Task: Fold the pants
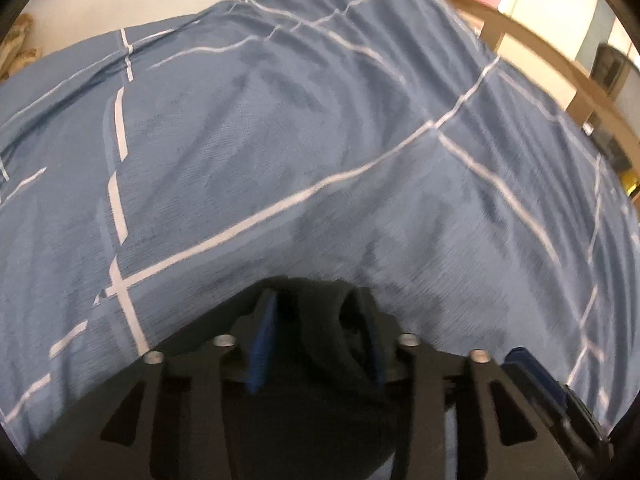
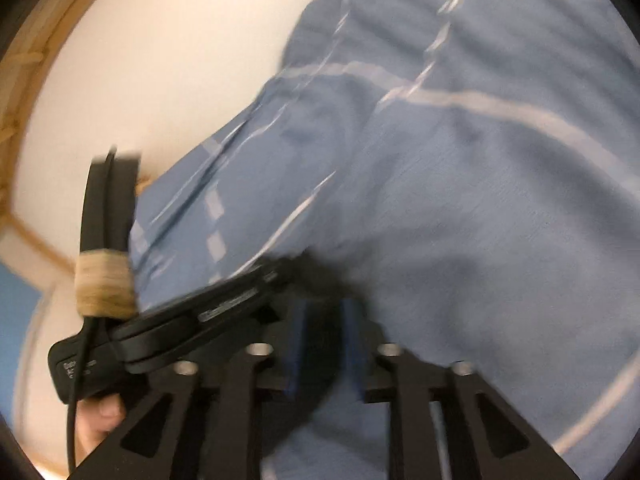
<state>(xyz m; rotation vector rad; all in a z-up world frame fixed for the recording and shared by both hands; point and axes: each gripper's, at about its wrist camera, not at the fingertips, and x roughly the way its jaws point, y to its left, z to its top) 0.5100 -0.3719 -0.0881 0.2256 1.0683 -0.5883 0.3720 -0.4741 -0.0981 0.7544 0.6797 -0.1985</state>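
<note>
Currently both grippers, left gripper point(image 1: 316, 320) and right gripper point(image 2: 326, 332), are standing with fingers parted around dark fabric. Blue checked pants point(image 1: 320, 140) are lying spread on the white surface point(image 2: 160, 80). Releasing should be proceeding evenly, keeping fold edges aligned.

Matt woven blue bedspread point(image 1: 320, 140) – white-lined cloth; left claw point(image 1: 316, 320) matt black plastic, shiny metal screws point(image 1: 224, 340).

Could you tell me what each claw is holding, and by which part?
Dark pants fabric sits between the spread pads of the left claw, apparently loose, not clamped. The right claw also has dark fabric between its pads; blur hides any grip.
</note>
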